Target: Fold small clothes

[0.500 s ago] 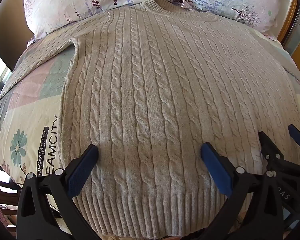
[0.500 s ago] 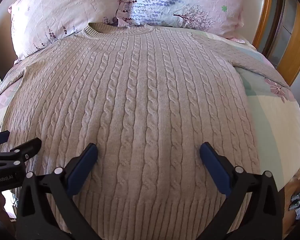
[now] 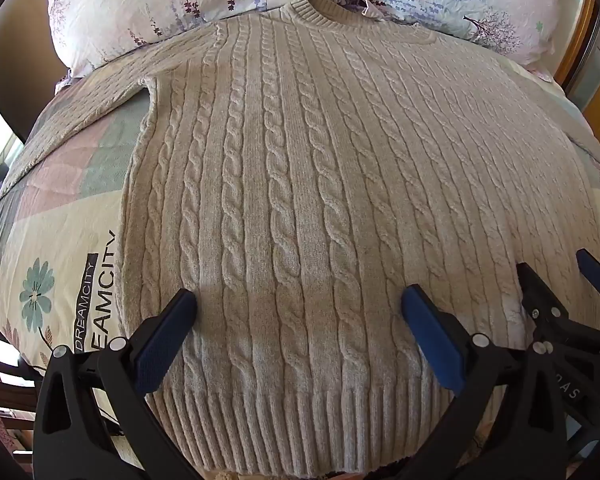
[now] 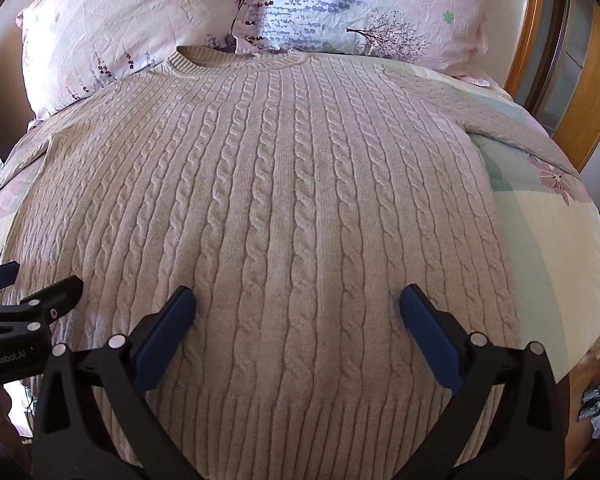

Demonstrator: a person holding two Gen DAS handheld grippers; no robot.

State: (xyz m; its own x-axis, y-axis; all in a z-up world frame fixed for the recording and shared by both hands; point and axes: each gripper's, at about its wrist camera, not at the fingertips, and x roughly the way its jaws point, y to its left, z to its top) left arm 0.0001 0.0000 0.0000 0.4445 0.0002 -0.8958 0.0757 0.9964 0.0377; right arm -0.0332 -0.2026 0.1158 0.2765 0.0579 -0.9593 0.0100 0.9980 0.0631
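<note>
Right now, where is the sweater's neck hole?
In both views the collar is at the sweater's far end, touching the two flowery pillows, opposite both open tongs.

2 floral pillows (image 4: 132, 36) (image 4: 364, 4) side by side, patchwork bedspread (image 3: 60, 248) printed DREAMCITY, wooden headboard (image 4: 532, 20)
</note>
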